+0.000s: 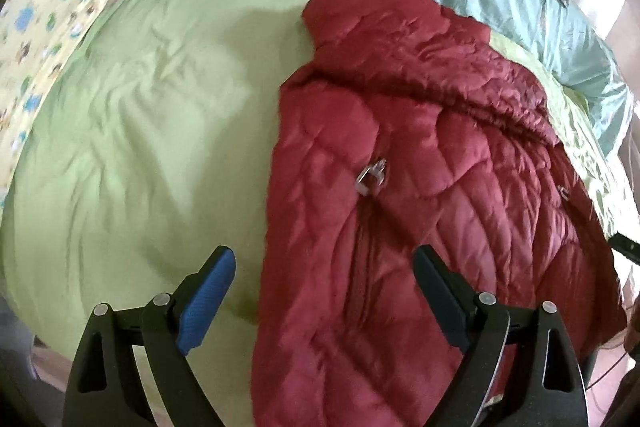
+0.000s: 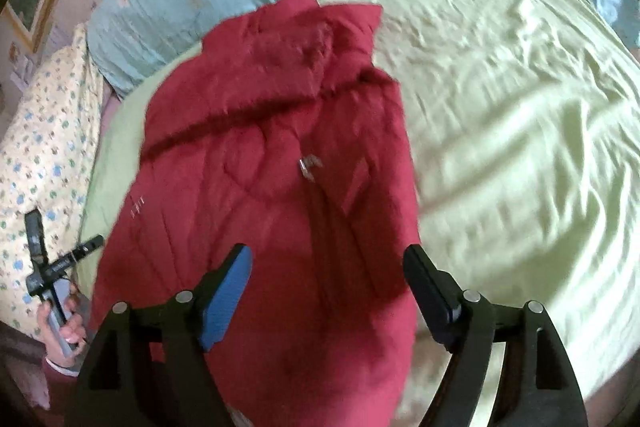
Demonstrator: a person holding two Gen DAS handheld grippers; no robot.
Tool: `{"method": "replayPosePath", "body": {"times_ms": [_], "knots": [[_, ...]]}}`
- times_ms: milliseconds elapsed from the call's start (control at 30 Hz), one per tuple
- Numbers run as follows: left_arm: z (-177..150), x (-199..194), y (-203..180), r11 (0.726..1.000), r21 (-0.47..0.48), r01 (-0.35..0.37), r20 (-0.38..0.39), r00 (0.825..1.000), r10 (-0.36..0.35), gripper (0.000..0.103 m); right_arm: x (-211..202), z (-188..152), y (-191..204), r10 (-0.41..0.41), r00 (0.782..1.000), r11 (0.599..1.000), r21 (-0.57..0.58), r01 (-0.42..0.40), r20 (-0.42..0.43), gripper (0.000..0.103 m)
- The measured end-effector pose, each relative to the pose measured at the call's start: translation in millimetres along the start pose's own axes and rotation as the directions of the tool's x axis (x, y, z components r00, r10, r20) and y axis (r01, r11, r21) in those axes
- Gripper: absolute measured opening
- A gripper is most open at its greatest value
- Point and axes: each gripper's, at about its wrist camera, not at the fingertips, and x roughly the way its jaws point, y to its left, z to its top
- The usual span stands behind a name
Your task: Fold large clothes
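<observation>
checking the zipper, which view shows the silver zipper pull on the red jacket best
Left wrist view: the zipper pull on the red jacket appears larger and sharper. The right wrist view shows it smaller and blurrier.

The dark red quilted puffer jacket (image 1: 404, 195) lies in front of me on the bed, folded lengthwise into a long narrow bundle. Its shell is shiny, stitched in curved and diagonal panels, and creased all over. The collar end (image 2: 320, 27) points away from me, rumpled and standing up a little; the hem end runs toward me and under my tools. A closed zipper runs down the middle, with a silver metal zipper pull (image 1: 371, 175) lying flat on the chest. A thick fold crosses the upper part like a ridge (image 2: 240, 119). Small pale stitch marks (image 2: 137, 207) show near one edge.
</observation>
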Motion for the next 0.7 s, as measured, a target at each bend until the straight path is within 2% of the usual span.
{"method": "replayPosePath", "body": {"times_ms": [100,333,400,467,533,600,700], "knots": [[-10.2,-9.5,9.5,1.000,-0.013,-0.003,-0.009,1.000,0.003,0.091,-0.1,-17.7,1.4,-0.029,0.999,0.999,-0.014,0.028,-0.028,0.080],[-21.8,-13.8,17.2,1.000,-0.015,0.005,-0.029,1.000,-0.006,0.091,1.0,-51.3,2.0,-0.013,0.998,0.999,-0.046,0.010,-0.069,0.079],[-28.2,-15.8,18.4,1.000,-0.010,0.014,-0.037,0.999,-0.014,0.091,-3.1,-58.8,-4.9,0.028,0.996,0.999,-0.028,-0.031,-0.080,0.068],[-31.6,-15.3,19.4,1.000,0.001,0.027,-0.045,0.999,-0.027,0.091,-7.7,-64.8,-11.2,0.054,0.995,0.998,-0.012,-0.055,-0.087,0.049],[-34.9,-13.5,20.4,1.000,0.011,0.025,-0.057,0.998,-0.024,0.091,-12.8,-68.8,-14.8,0.070,0.994,0.997,-0.006,-0.071,-0.086,0.036],[-39.4,-12.2,21.0,1.000,0.020,0.020,-0.071,0.997,-0.019,0.091,-18.6,-72.3,-17.5,0.097,0.993,0.995,-0.002,-0.097,-0.074,0.031],[-47.5,-9.8,23.7,0.999,0.027,0.038,-0.090,0.995,-0.036,0.091,-23.8,-75.7,-18.4,0.125,0.991,0.992,-0.003,-0.126,-0.054,0.030]]}}
